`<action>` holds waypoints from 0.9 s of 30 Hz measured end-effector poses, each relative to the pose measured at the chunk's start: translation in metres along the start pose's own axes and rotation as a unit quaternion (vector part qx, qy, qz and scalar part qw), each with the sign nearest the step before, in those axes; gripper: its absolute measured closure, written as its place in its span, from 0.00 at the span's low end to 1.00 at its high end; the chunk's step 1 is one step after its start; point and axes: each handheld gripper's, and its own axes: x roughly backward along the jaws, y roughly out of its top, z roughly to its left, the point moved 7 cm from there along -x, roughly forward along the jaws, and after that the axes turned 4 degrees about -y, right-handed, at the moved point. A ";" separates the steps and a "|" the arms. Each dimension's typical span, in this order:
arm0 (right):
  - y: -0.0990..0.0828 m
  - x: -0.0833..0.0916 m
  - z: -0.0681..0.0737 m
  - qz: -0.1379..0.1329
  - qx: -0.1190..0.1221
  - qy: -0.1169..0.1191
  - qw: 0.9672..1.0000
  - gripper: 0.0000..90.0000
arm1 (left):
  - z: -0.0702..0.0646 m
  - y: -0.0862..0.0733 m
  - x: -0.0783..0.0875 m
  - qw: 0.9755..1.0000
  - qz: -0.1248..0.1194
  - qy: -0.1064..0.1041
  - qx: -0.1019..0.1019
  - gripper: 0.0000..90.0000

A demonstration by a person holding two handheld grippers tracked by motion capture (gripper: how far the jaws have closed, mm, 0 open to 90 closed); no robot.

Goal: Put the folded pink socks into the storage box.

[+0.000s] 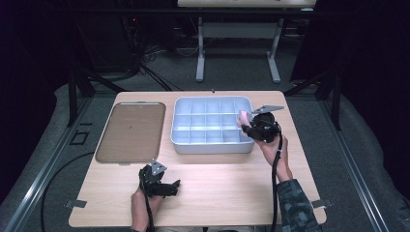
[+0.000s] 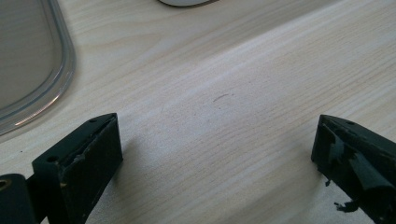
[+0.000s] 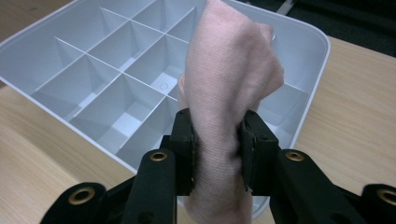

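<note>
On the wooden table (image 1: 217, 183) in a dark room, a brown tray (image 1: 130, 131) lay at my left and a grey divided box (image 1: 212, 126) sat beside it toward the right, its compartments bare. A second table stood beyond on the grey floor. My left gripper (image 1: 169, 187) hovered low over bare wood near the tray's corner, jaws spread wide, holding nothing. My right gripper (image 3: 217, 144) pinched a pink cloth (image 3: 229, 79) tight between its pads, over the box's right-hand edge.
</note>
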 end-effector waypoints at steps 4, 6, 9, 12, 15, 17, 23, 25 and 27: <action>-0.004 -0.011 -0.004 0.016 -0.005 -0.005 1.000 0.77 | 0.000 0.000 0.000 1.000 0.000 0.000 0.001 0.02; -0.007 -0.018 -0.005 0.024 -0.007 -0.005 1.000 0.77 | 0.000 0.000 0.000 1.000 0.000 0.000 -0.001 0.02; -0.010 -0.025 -0.006 0.036 -0.008 -0.005 0.999 0.77 | 0.000 0.000 0.000 1.000 0.000 0.000 0.000 0.02; -0.014 -0.034 -0.006 0.053 -0.004 -0.010 0.999 0.77 | 0.000 0.000 0.000 1.000 0.000 0.000 0.000 0.02; -0.017 -0.040 -0.007 0.067 -0.002 -0.015 0.998 0.77 | 0.000 0.000 0.000 1.000 0.000 0.000 0.000 0.02; -0.020 -0.044 -0.008 0.075 -0.006 -0.016 0.997 0.77 | 0.000 0.000 0.000 1.000 0.000 0.000 -0.001 0.02; -0.026 -0.049 -0.010 0.095 -0.007 -0.015 0.995 0.77 | 0.000 0.000 0.000 1.000 0.000 0.000 0.000 0.02; -0.027 -0.050 -0.010 0.100 -0.005 -0.018 0.995 0.76 | 0.000 0.000 0.000 1.000 0.000 0.000 -0.001 0.02; -0.027 -0.051 -0.009 0.106 -0.002 -0.018 0.994 0.76 | 0.000 0.000 0.000 1.000 0.000 0.000 -0.001 0.02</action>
